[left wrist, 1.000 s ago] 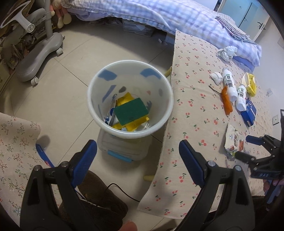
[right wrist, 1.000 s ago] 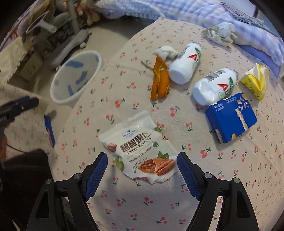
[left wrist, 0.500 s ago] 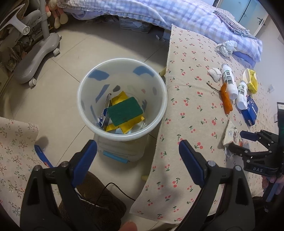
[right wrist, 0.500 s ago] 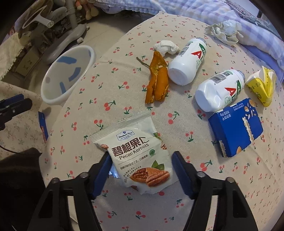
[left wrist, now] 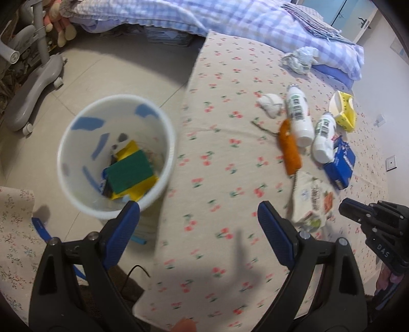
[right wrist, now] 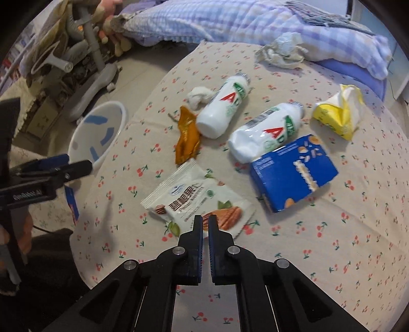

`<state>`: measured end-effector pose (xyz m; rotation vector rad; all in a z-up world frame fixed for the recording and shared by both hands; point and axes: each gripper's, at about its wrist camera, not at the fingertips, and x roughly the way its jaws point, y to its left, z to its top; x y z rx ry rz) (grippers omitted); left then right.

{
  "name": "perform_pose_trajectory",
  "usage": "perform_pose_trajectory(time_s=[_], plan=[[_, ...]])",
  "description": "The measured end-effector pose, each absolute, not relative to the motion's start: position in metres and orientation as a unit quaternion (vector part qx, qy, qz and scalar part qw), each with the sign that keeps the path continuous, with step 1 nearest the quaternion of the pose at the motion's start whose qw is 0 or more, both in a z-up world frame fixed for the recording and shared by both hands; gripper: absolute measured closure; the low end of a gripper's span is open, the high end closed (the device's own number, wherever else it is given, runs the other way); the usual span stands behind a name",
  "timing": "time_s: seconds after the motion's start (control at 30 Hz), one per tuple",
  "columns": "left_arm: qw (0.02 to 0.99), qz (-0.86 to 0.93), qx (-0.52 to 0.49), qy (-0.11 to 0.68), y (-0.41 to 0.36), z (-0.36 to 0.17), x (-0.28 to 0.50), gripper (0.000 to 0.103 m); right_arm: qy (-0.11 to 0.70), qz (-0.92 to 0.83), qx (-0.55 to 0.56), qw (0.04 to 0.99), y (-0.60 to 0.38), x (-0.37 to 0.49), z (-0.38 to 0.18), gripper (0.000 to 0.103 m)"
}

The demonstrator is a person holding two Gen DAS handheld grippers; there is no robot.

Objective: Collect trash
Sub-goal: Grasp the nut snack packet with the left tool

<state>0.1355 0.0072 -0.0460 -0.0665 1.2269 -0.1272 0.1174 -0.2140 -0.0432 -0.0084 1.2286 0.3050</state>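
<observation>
A white pecan-kernel packet (right wrist: pixel 196 201) lies on the cherry-print tablecloth (right wrist: pixel 332 242), and my right gripper (right wrist: pixel 205 222) is shut on its near edge. In the left wrist view the packet (left wrist: pixel 311 201) looks tilted up beside the right gripper (left wrist: pixel 358 212). My left gripper (left wrist: pixel 199 212) is open and holds nothing, over the table's left edge next to the white bin (left wrist: pixel 76 158). The bin holds a green and yellow sponge (left wrist: pixel 130 173) and wrappers. Two white bottles (right wrist: pixel 222 107) (right wrist: pixel 268 131), a blue carton (right wrist: pixel 294 171), a yellow carton (right wrist: pixel 337 115), an orange peel (right wrist: pixel 188 135) and a tissue wad (right wrist: pixel 199 97) lie beyond the packet.
Crumpled paper (right wrist: pixel 281 51) sits at the table's far end, against a bed with a checked blanket (left wrist: pixel 230 20). A grey chair base (left wrist: pixel 33 86) stands on the tiled floor beyond the bin. A floral-covered surface (left wrist: pixel 15 229) is at the lower left.
The right gripper's jaws have closed onto the packet's near edge, and the packet has shifted. The left gripper has moved right, from above the bin to over the table's edge.
</observation>
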Motion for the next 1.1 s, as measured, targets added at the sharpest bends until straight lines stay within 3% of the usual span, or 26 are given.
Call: perform_pose_trajectory(time_s=[0.1,0.17,0.23,0.3,0.47,0.6,0.73,0.83,0.93,1.1], plan=[[0.814,-0.063,-0.034,0.576,-0.003,-0.047,0.138,0.010,0.565,0.142,0.019,0.813,-0.231,0.118,-0.036,0.089],[0.811,-0.067,-0.033,0.580,-0.008,-0.048,0.138,0.010,0.572,0.128,0.021,0.810,-0.239,0.121,-0.037,0.058],[0.805,-0.091,-0.044,0.585,-0.015,-0.048,0.136,0.010,0.571,0.107,0.030,0.814,-0.247,0.124,-0.035,0.049],[0.798,-0.122,-0.063,0.587,-0.023,-0.049,0.135,0.011,0.568,0.095,0.059,0.816,-0.258,0.128,-0.031,0.049],[0.765,-0.180,-0.101,0.611,-0.050,-0.064,0.139,0.030,0.562,0.057,0.089,0.820,-0.284,0.134,-0.030,0.047],[0.742,-0.204,-0.099,0.631,-0.076,-0.081,0.140,0.050,0.568,0.037,0.103,0.815,-0.300,0.135,-0.036,0.047],[0.743,-0.208,-0.090,0.629,-0.086,-0.085,0.136,0.078,0.571,0.026,0.116,0.812,-0.311,0.137,-0.041,0.045],[0.749,-0.213,-0.078,0.623,-0.091,-0.081,0.132,0.081,0.572,0.022,0.120,0.811,-0.314,0.139,-0.043,0.044],[0.753,-0.221,-0.080,0.614,-0.090,-0.074,0.131,0.092,0.573,0.020,0.124,0.810,-0.314,0.143,-0.045,0.041],[0.772,-0.226,-0.092,0.588,-0.069,-0.052,0.128,0.094,0.577,0.020,0.140,0.804,-0.307,0.154,-0.050,0.035]])
